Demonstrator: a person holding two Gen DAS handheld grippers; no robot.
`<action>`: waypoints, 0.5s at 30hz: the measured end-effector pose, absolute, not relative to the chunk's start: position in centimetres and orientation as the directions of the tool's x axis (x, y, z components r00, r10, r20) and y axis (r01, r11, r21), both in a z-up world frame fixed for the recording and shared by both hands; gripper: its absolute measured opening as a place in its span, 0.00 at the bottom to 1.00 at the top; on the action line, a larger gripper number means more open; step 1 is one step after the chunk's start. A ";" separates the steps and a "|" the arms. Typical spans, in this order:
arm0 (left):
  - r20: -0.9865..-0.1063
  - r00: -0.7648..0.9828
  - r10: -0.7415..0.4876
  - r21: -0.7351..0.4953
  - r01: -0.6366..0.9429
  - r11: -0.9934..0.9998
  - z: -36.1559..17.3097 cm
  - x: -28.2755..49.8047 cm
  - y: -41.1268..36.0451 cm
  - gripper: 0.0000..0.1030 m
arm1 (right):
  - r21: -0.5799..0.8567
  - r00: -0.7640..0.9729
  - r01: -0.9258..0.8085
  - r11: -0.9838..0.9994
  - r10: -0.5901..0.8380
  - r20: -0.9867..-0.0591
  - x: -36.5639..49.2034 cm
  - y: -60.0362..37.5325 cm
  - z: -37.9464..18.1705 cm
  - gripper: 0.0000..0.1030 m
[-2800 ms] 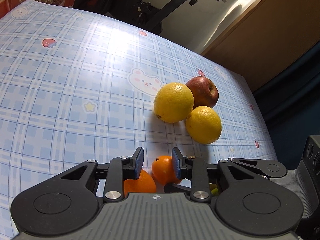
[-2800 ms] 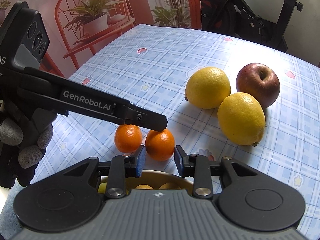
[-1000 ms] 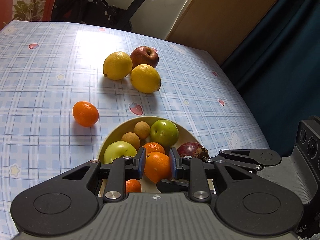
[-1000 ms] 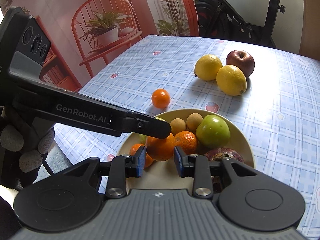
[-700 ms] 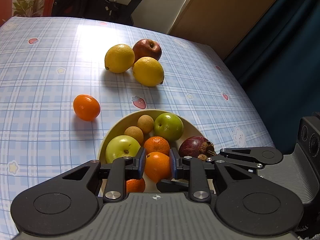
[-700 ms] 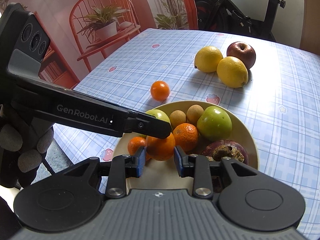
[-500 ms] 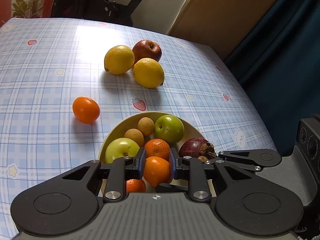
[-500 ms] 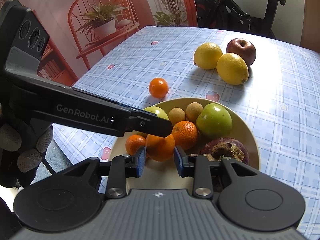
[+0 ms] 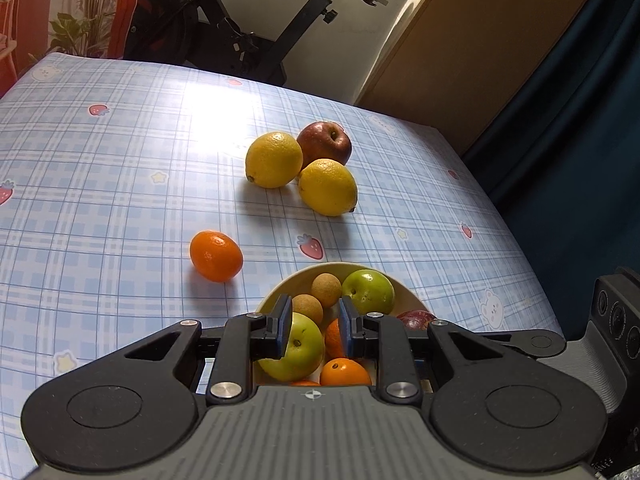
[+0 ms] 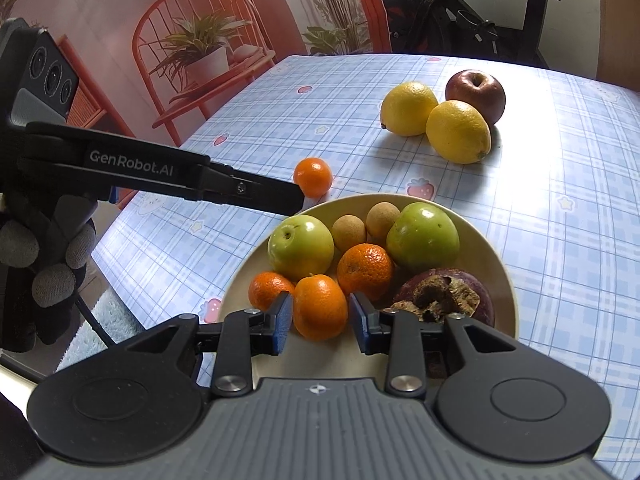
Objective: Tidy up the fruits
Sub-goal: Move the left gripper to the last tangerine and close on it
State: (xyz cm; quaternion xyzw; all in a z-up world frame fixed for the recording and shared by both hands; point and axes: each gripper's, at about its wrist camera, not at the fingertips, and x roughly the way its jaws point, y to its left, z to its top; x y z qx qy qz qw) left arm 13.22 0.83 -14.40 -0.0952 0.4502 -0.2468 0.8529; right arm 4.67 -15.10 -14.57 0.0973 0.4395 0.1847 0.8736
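Note:
A cream bowl (image 10: 486,246) holds two green apples, three tangerines, two small brown fruits and a dark purple fruit. The tangerine (image 10: 320,306) I carried lies in it at the front. My left gripper (image 9: 313,322) is open and empty above the bowl (image 9: 308,270); it reaches in from the left in the right wrist view (image 10: 296,200). My right gripper (image 10: 320,317) is open and empty over the bowl's near side. One tangerine (image 9: 216,255) lies on the table left of the bowl. Two lemons (image 9: 274,159) (image 9: 328,187) and a red apple (image 9: 324,143) lie farther back.
The table wears a blue plaid cloth (image 9: 100,184). Its right edge (image 9: 516,236) drops to a dark blue curtain. An exercise bike (image 9: 224,40) stands behind the table, and a red chair with a potted plant (image 10: 200,60) stands at the left side.
My left gripper has opened, let the tangerine drop into the bowl and drawn back and up. My right gripper has barely moved.

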 end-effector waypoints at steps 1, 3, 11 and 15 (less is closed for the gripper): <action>-0.718 0.480 -0.503 -0.380 0.335 0.862 -14.3 13.2 1.1 0.25 | 0.338 0.553 -0.235 0.911 0.411 -0.725 4.7 -15.3 -14.3 0.35; -0.709 0.493 -0.504 -0.381 0.333 0.862 -14.0 13.3 1.6 0.25 | 0.351 0.563 -0.237 0.906 0.422 -0.711 4.8 -15.6 -14.0 0.35; -0.708 0.537 -0.458 -0.372 0.267 0.889 -14.1 15.0 4.4 0.25 | 0.327 0.594 -0.240 0.914 0.405 -0.695 7.0 -16.1 -12.7 0.35; -0.714 0.561 -0.419 -0.351 0.231 0.908 -14.2 16.2 5.5 0.25 | 0.290 0.594 -0.263 0.920 0.392 -0.703 8.7 -15.6 -12.6 0.35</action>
